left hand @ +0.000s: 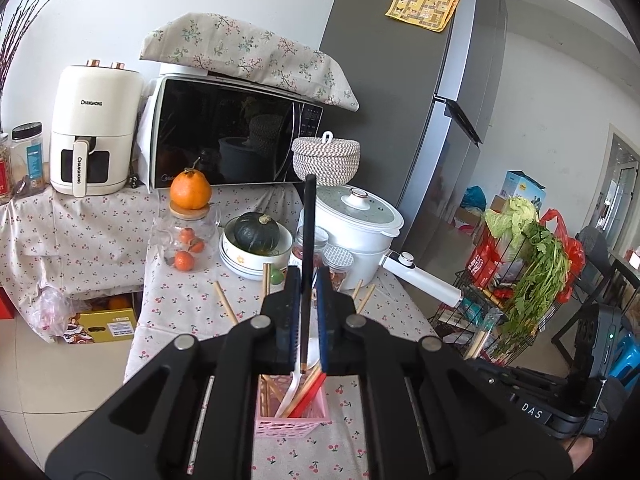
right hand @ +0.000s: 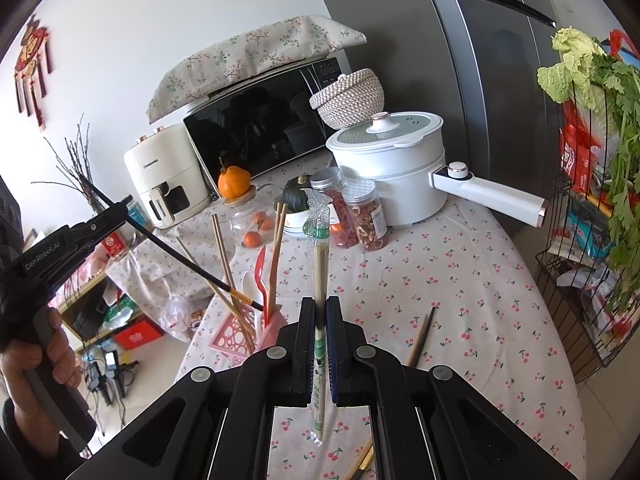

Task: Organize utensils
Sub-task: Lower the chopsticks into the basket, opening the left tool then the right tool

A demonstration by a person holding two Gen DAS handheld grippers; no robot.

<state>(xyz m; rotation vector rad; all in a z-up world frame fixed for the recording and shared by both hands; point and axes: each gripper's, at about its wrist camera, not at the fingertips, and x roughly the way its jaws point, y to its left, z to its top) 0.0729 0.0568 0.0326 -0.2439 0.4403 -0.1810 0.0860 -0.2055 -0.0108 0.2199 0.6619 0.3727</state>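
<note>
Two grippers are both busy. From the left wrist, the left gripper (left hand: 307,280) pinches a black chopstick (left hand: 307,248), which stands nearly upright toward twelve o'clock, its lower tip just above the pink holder (left hand: 292,420) at six o'clock, where a white spoon (left hand: 294,384) and red utensils sit. From the right wrist, the right gripper (right hand: 320,312) clamps wrapped chopsticks (right hand: 320,256) upright; the holder (right hand: 240,332) lies at nine o'clock, loose chopsticks (right hand: 420,336) on the cloth (right hand: 460,280) at three.
</note>
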